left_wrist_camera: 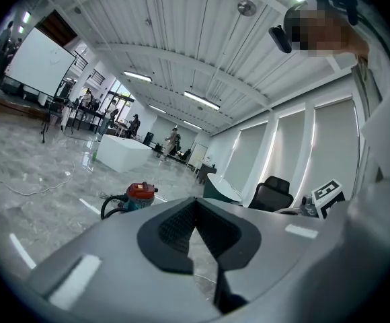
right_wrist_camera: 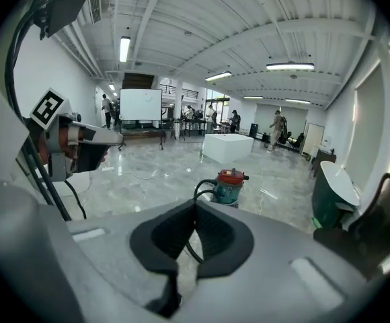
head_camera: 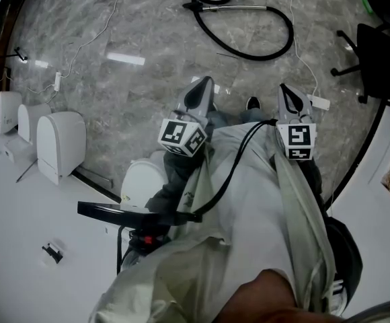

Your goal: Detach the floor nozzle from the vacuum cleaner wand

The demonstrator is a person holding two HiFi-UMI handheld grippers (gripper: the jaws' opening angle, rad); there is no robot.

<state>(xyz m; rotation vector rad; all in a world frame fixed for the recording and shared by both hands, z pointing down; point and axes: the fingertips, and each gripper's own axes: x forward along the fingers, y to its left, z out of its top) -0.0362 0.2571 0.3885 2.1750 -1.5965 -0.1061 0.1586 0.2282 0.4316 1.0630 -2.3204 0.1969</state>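
A black vacuum hose point(head_camera: 262, 46) loops on the grey marble floor, far ahead of both grippers. A silvery wand point(head_camera: 239, 7) runs from it to a dark end piece point(head_camera: 191, 5), too small to make out. The red and teal vacuum cleaner point(left_wrist_camera: 140, 195) point(right_wrist_camera: 230, 186) stands on the floor well beyond the jaws. My left gripper point(head_camera: 205, 81) point(left_wrist_camera: 195, 202) is shut with nothing in it. My right gripper point(head_camera: 286, 87) point(right_wrist_camera: 195, 204) is also shut and empty, level with the left one. Both hang in the air above the floor, apart from the hose and the wand.
A white table point(head_camera: 20, 207) with white boxes point(head_camera: 60, 140) stands at the left. A black office chair point(head_camera: 380, 59) is at the right, a white power strip point(head_camera: 319, 103) and thin cables on the floor. People, desks and a whiteboard point(right_wrist_camera: 140, 103) stand far off.
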